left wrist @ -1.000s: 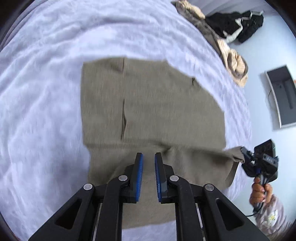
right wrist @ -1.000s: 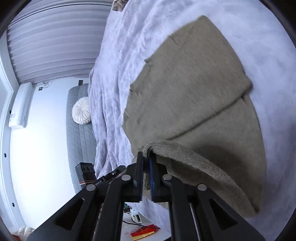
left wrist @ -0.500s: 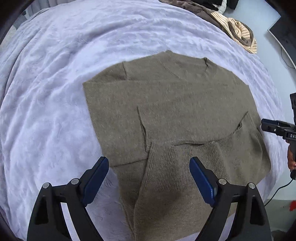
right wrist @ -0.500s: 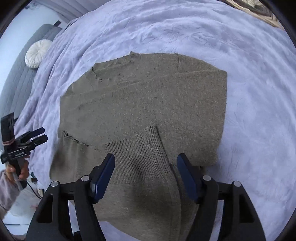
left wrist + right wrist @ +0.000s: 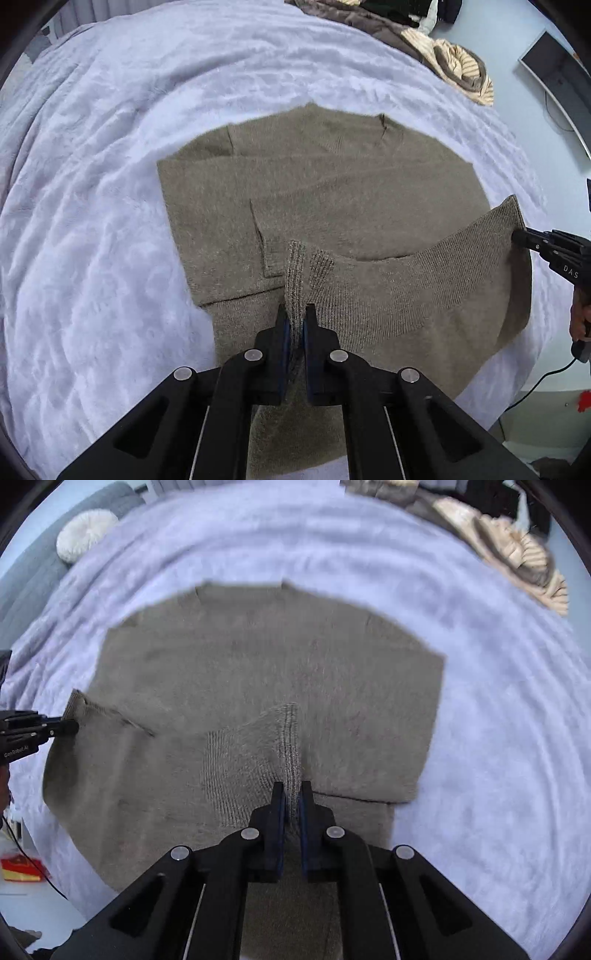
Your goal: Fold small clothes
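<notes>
**Both claws clamped on the sweater's ribbed hem**

Your left claw (image 5: 294,323) has just closed, and its blue pads now pinch a raised ridge of the ribbed hem (image 5: 295,273) of the olive-brown sweater (image 5: 332,192). Your right claw (image 5: 291,801) has just closed too and is clamped on a fold of the same ribbed band. In each wrist view the other claw shows at the frame's edge, gripping the far end of that band: the right one at the sweater's right corner, the left one at its left corner. The band is lifted off the sweater between the two grips and hangs slack.

The sweater lies flat on the bed, neckline on the side far from you, hem on your side. It is a plain knit with a ribbed lower band. Its sides are folded in over the body, giving it straight left and right edges.

Under the sweater is a fluffy pale lavender blanket (image 5: 92,221) that covers the bed. Beyond the sweater's far right corner lies a heap of other clothes (image 5: 454,70), brown, striped beige and black. Beyond its far left corner, off the bed, a round white cushion (image 5: 86,533) sits on a grey sofa (image 5: 22,572). The right wrist view is blurred.
</notes>
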